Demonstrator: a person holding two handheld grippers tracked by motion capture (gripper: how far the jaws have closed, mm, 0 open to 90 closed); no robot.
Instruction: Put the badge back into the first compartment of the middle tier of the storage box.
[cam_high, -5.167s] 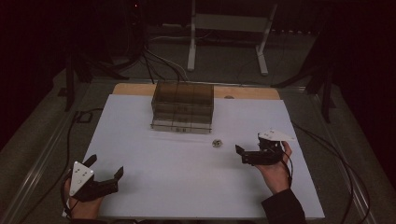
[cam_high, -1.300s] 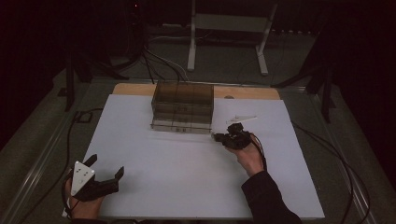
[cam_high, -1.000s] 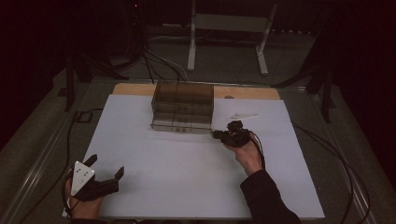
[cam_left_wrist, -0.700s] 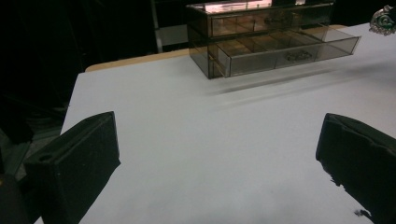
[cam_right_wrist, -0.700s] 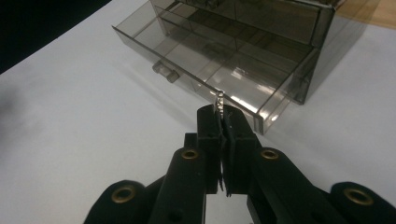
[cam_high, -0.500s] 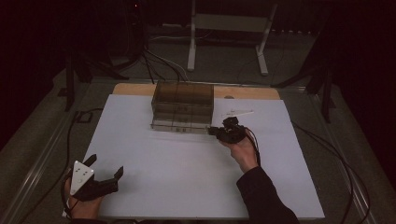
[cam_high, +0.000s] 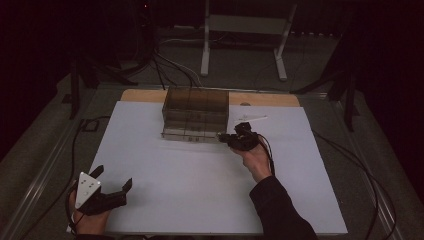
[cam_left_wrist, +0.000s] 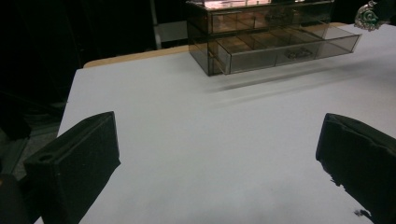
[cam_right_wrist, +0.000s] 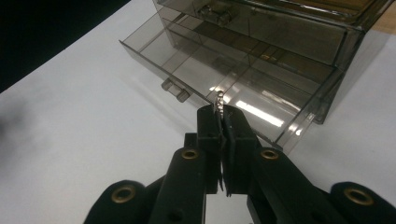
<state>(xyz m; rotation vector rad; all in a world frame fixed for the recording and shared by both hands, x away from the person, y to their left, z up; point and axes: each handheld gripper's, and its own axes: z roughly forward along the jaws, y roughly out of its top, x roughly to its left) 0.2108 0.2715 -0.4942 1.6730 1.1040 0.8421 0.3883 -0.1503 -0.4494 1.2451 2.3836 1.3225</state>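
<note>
So the right gripper (cam_right_wrist: 223, 108) has its jaws pinched tight together on a small silvery bit of jewellery (cam_right_wrist: 219, 99), looks like a short length of beaded chain or an earring, with just the shiny end poking out past the tips. It's sitting right at the front edge of the pulled-out bottom drawer (cam_right_wrist: 224, 77) of a smoky clear plastic drawer organizer (cam_high: 196, 114), near the drawer's right-hand corner as seen in the high view. The drawer is split into compartments by thin dividers, and has a little handle tab on its front wall. From above, the right gripper (cam_high: 239, 140) is just beside the organizer's lower right corner, held by the person's hand (cam_high: 257, 161) in a dark sleeve. The organizer stands toward the far middle of a white table top (cam_high: 200, 185), with a wooden strip behind it. The left gripper (cam_high: 107, 192) is well apart from all that, down at the near left corner of the table, jaws spread wide with nothing between them; its own view looks across bare white surface to the organizer (cam_left_wrist: 266, 37) in the distance.
</note>
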